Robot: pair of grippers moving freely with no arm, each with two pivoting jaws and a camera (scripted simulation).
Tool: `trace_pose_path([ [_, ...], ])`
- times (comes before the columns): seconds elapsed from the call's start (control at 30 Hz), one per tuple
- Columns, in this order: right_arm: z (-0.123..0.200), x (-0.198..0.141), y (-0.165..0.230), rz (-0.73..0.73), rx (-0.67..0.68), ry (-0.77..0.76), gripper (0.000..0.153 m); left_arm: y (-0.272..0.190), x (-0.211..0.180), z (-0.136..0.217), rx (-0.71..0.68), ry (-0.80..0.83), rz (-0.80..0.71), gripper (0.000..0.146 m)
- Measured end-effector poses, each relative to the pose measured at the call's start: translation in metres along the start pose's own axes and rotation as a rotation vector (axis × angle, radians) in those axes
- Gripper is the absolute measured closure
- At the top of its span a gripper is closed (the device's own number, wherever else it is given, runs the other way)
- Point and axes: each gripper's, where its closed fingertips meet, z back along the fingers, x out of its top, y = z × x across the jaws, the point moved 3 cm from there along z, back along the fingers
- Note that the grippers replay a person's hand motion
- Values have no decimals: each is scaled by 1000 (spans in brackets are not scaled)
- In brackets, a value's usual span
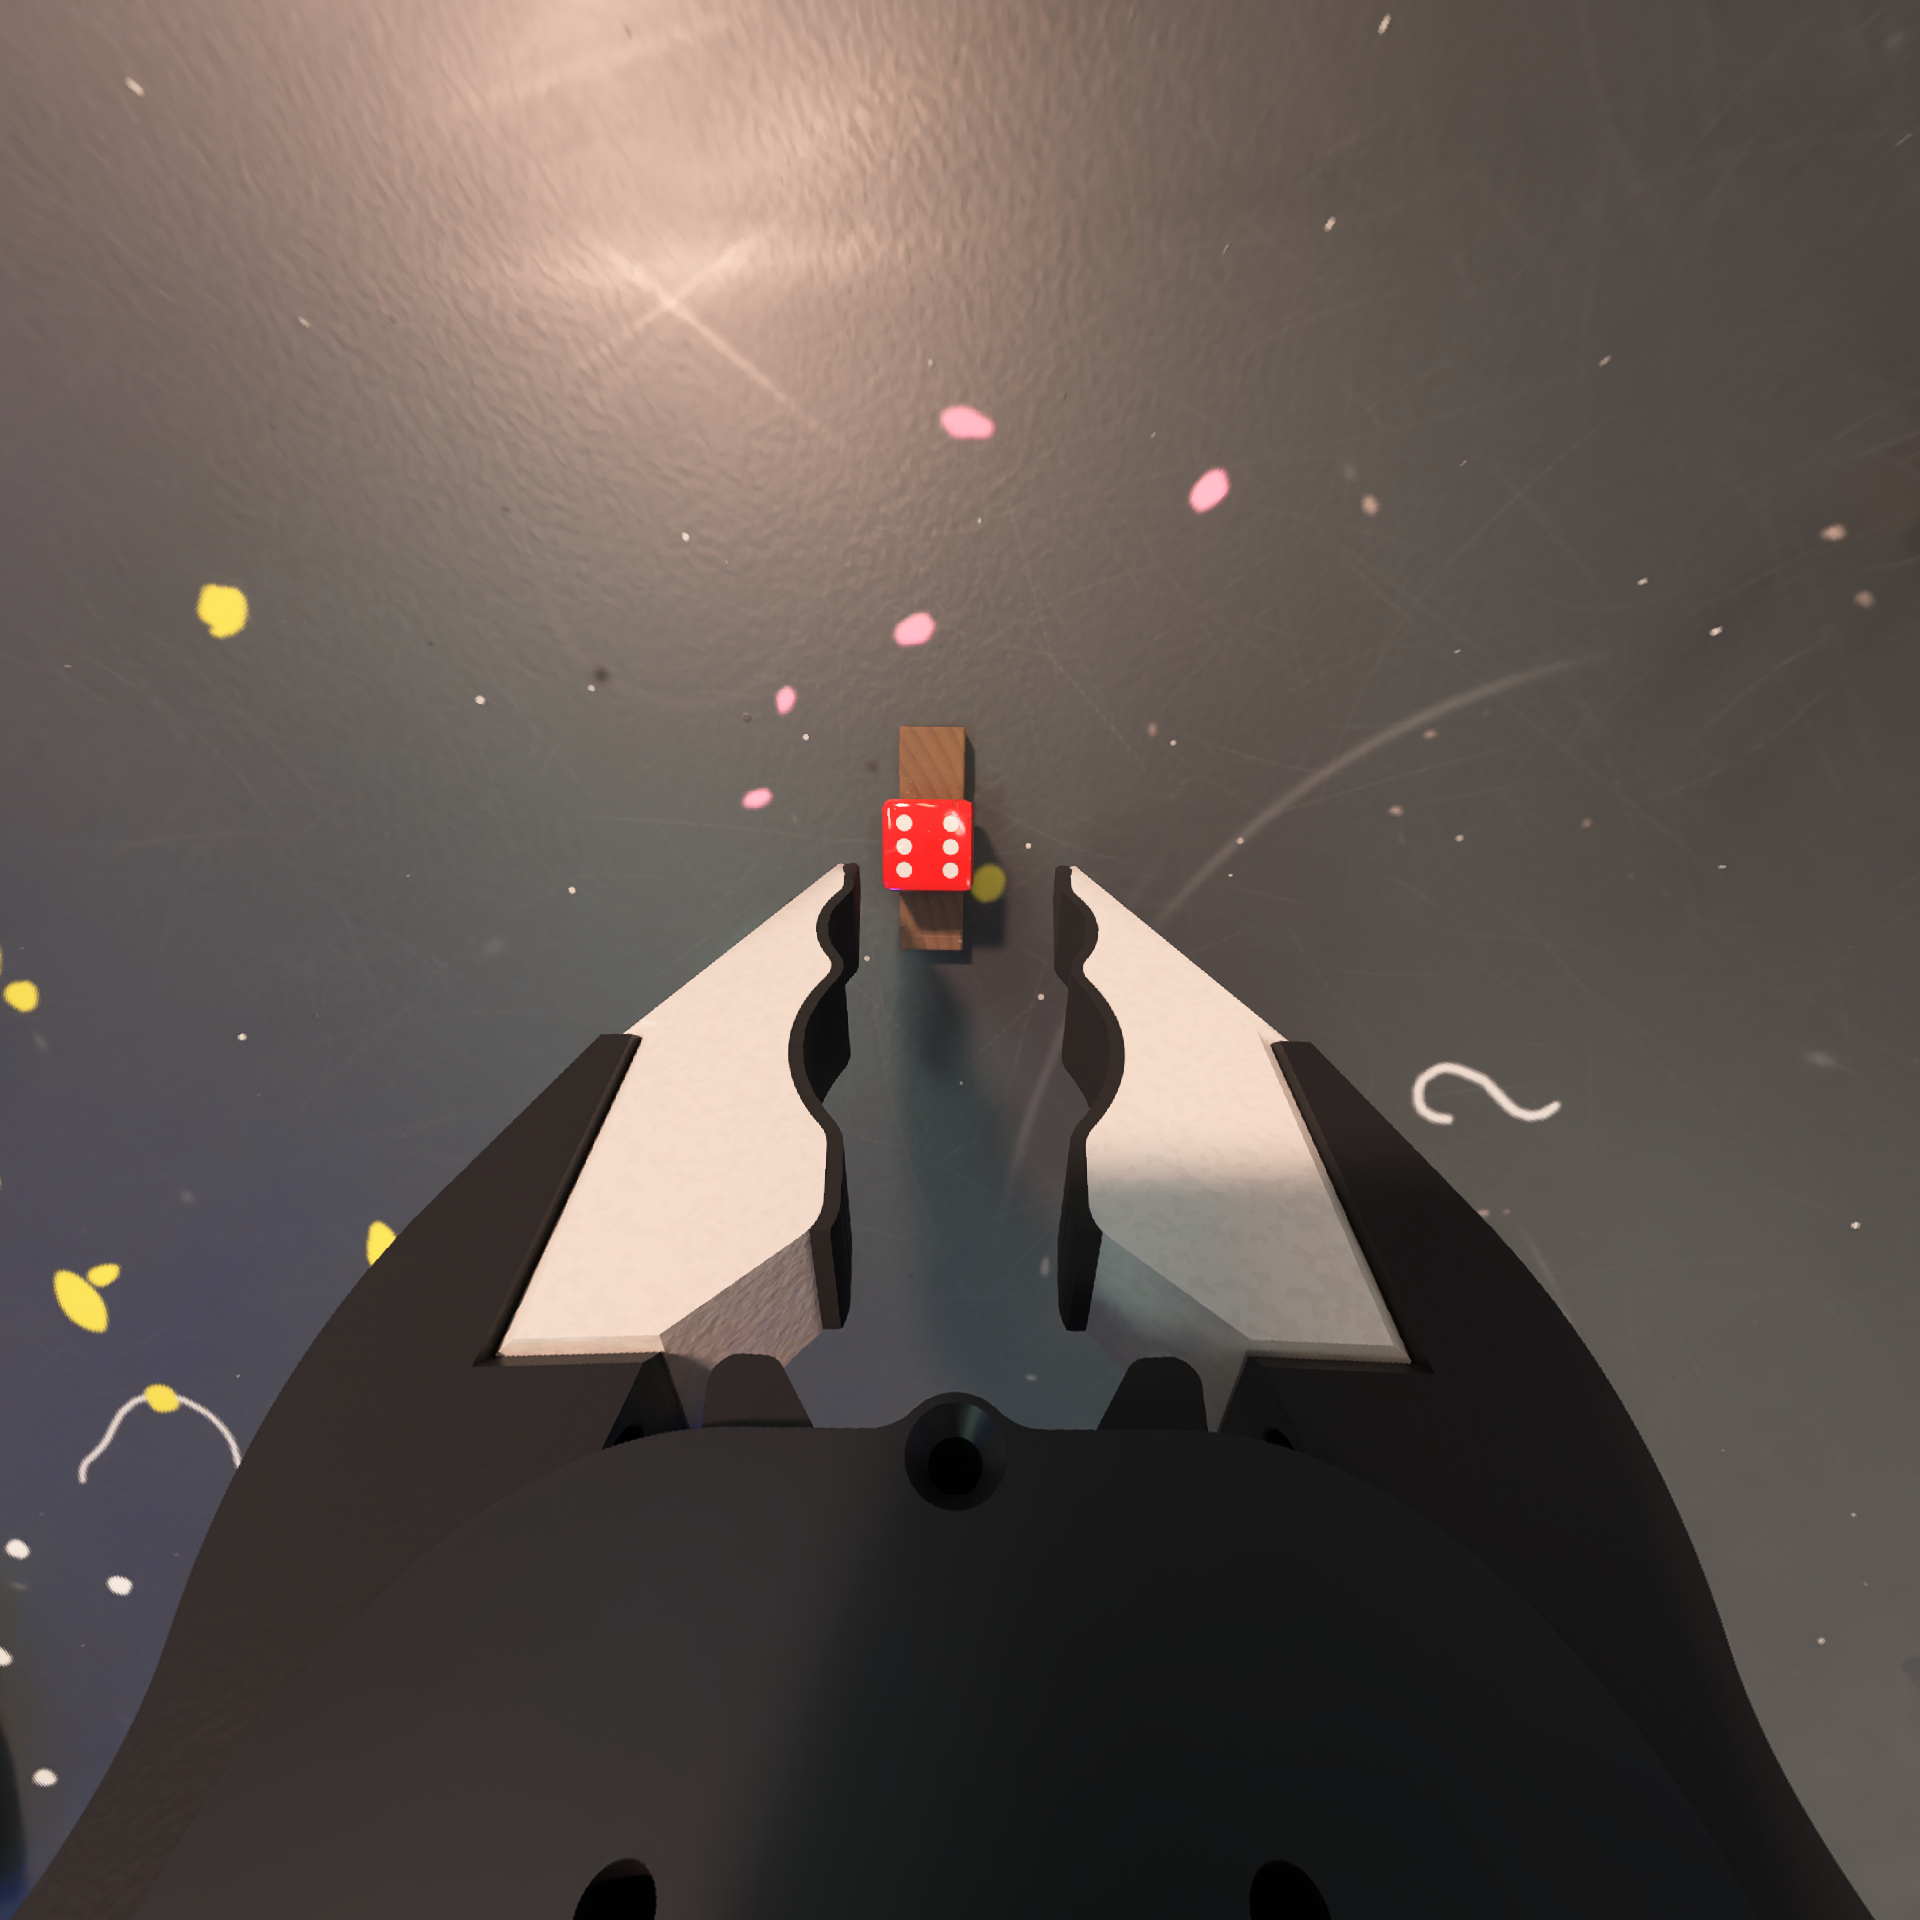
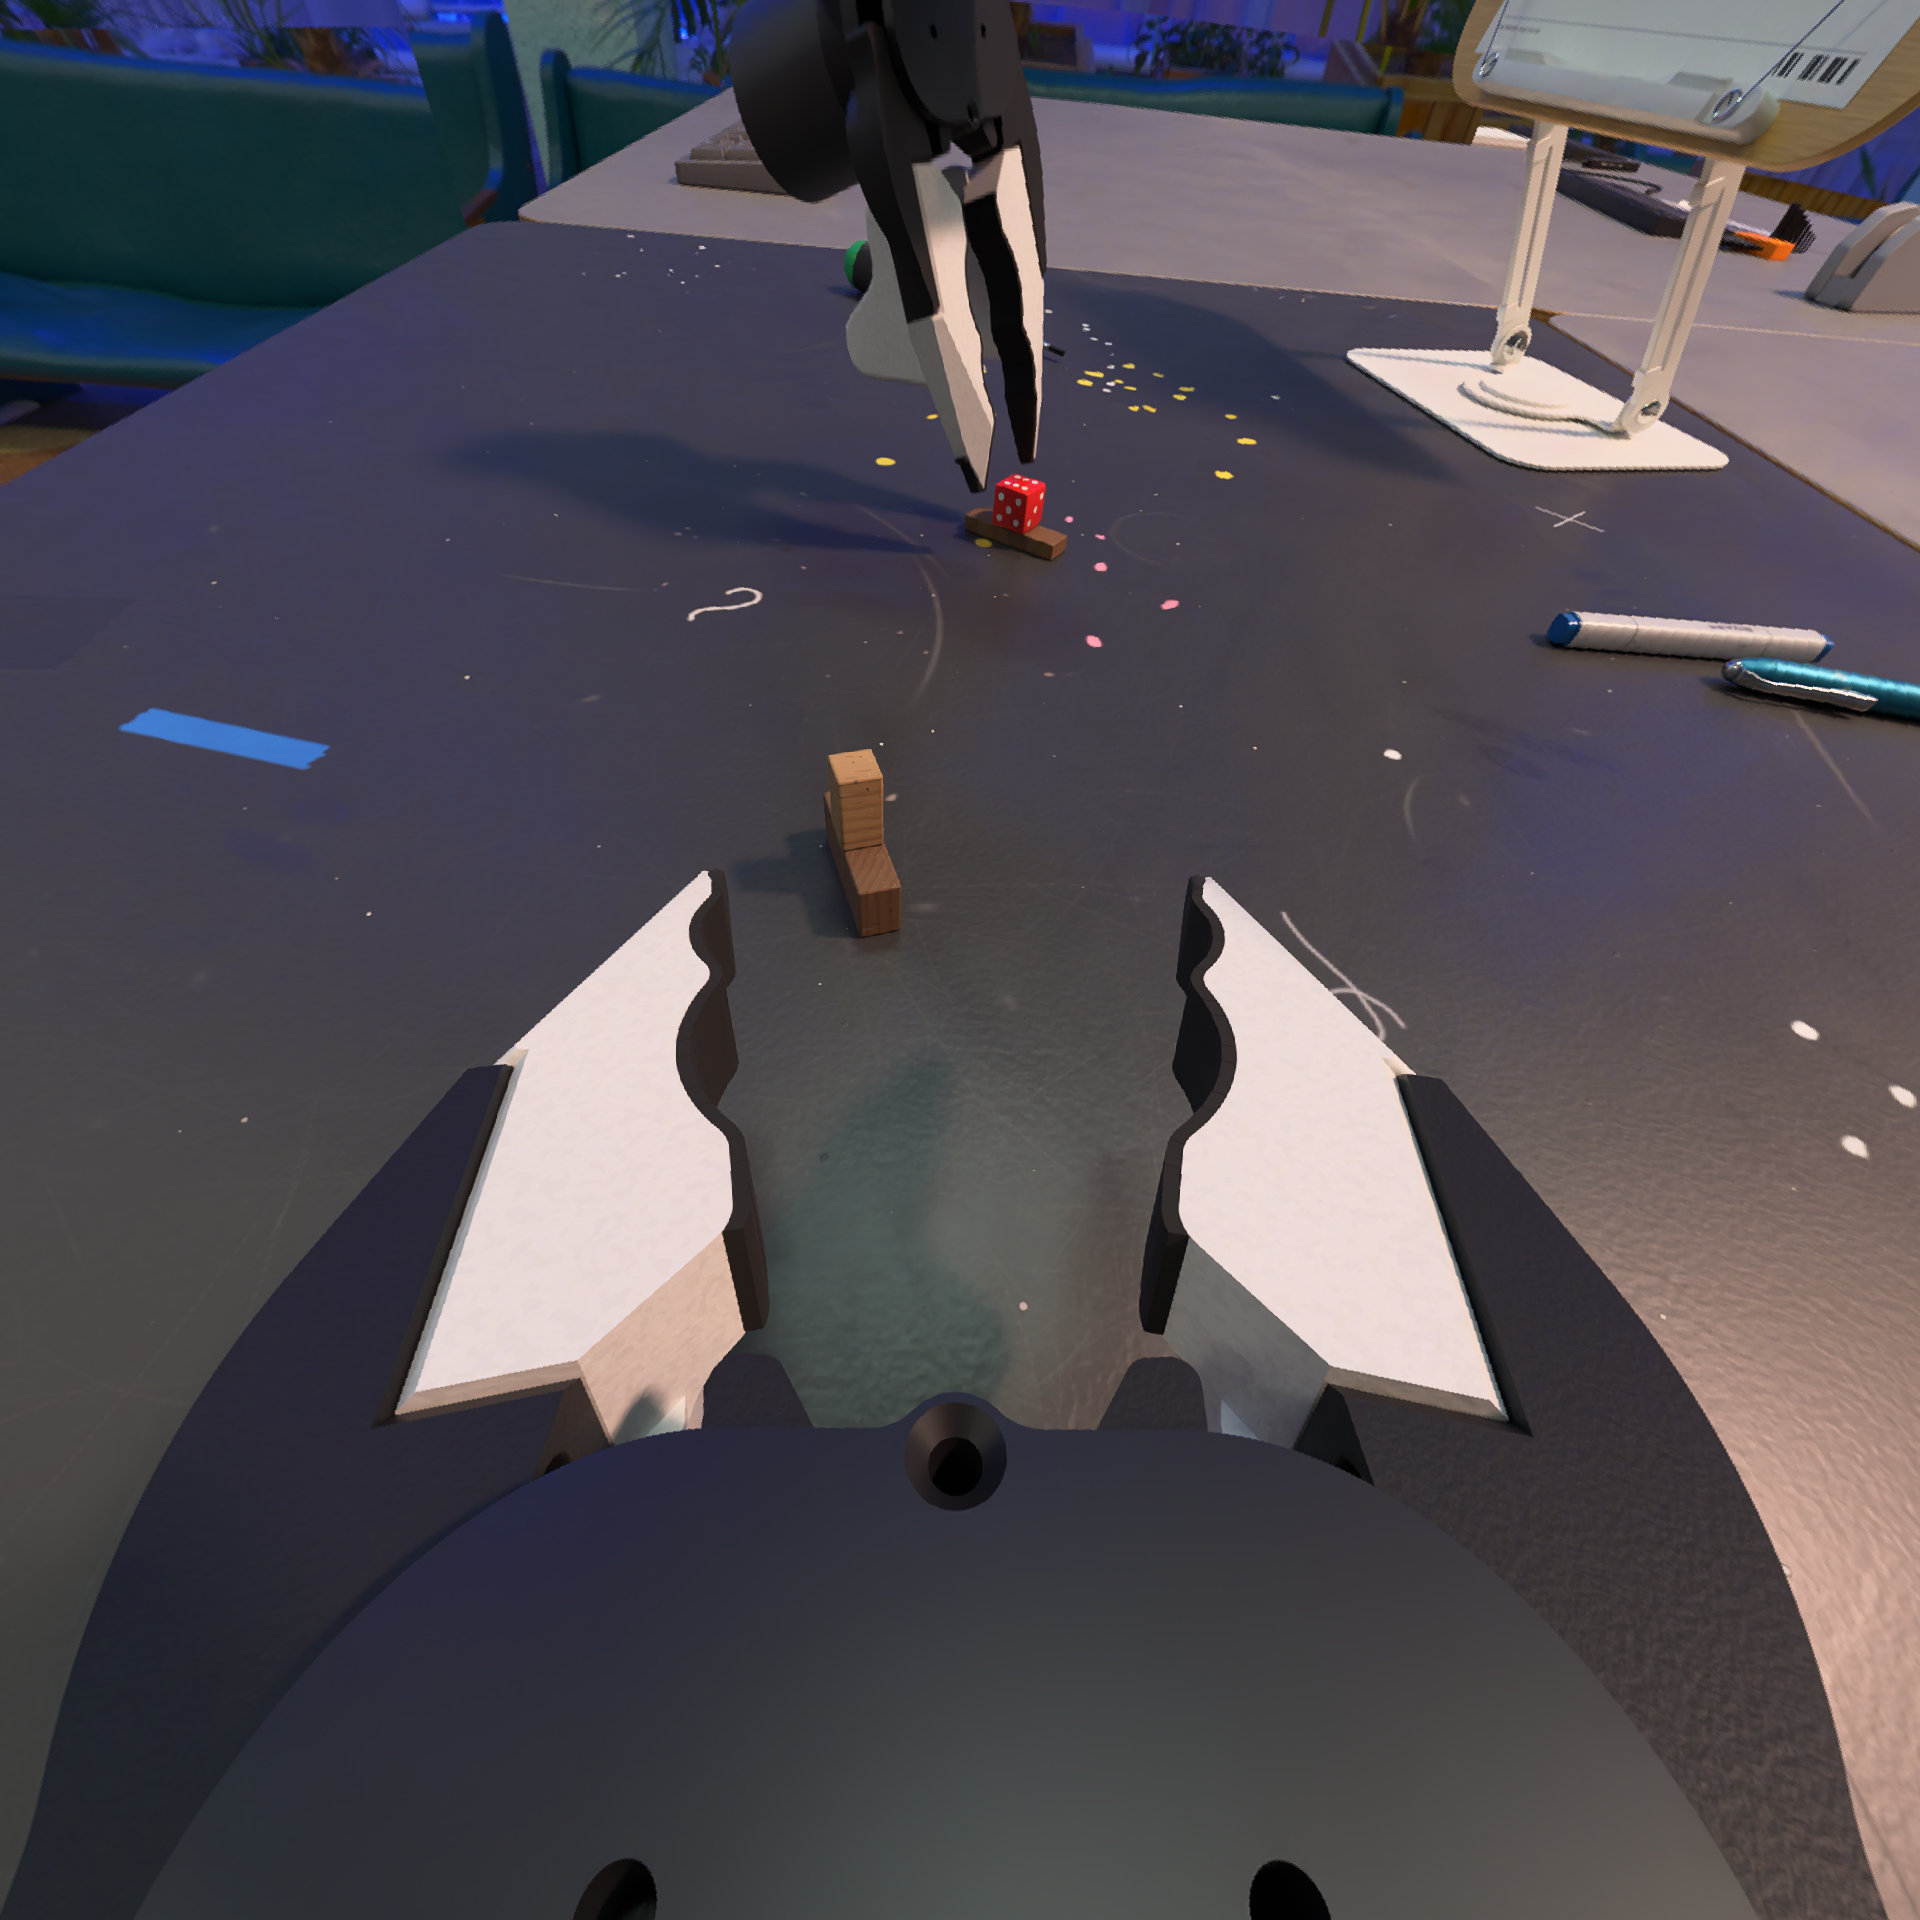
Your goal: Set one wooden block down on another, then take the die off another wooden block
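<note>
1. While hanging above the dark worktop and pointing down at it, left gripper with jaws spread and nothing between them.
2. Just ahead of its fingertips, in the left wrist view: red die with white dots, six dots on the upper face, sitting on a dark brown wooden block that lies flat and extends past the die at both ends.
3. In the right wrist view, same left gripper seen farther off, tips close above and slightly to the left of the die, not touching it; the flat block under the die resting on the worktop.
4. Right gripper low over the worktop, jaws spread wide and empty.
5. Just beyond its tips: light wooden block standing upright on the far end of a darker long wooden block that lies on the worktop, the two touching.
6. Well apart from the blocks: blue tape strip to the left, two pens to the right, white stand at the far right.
7. Yellow, pink and white paint specks scattered on the worktop around the die.
</note>
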Motion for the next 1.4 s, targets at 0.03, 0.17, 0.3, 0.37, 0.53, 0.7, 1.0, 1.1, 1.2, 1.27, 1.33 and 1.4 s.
trace_pose_path([
  [0.03, 0, 0, 0, 1, -1, 0, 66, 1, -1, -4, -4, 25, -3, 109],
  [0.17, 0, 0, 0, 4, 0, 1, 66, 4, -1, -13, -9, 58, 7, 111],
  [0.3, -1, 0, 0, 11, 2, 6, 66, 6, -1, -15, -7, 56, 4, 125],
  [0.37, -1, 0, 0, 13, 1, 6, 66, 6, -1, -14, -10, 54, -1, 128],
  [0.53, -1, 0, -1, 12, -1, 2, 66, 6, 17, 22, 100, -126, 26, 128],
  [0.7, 0, 1, -3, 14, -7, -1, 66, -55, 55, 88, 101, -410, -155, 128],
  [1.0, 7, 4, -8, 12, -35, -17, 65, -204, 88, 72, -165, -417, -610, 128],
  [1.1, 11, 1, -12, -15, -58, 0, 64, -227, 86, 43, -225, -330, -650, 128],
  [1.2, 12, -4, -14, -30, -59, 33, 62, -245, 79, 19, -281, -261, -675, 128],
  [1.27, 10, -9, -12, -26, -46, 72, 62, -252, 75, 6, -291, -219, -685, 128],
  [1.33, 9, -13, -11, -16, -38, 109, 61, -257, 71, -6, -298, -187, -684, 128],
  [1.4, 8, -16, -11, -15, -33, 127, 61, -258, 70, -18, -287, -156, -674, 128],
])
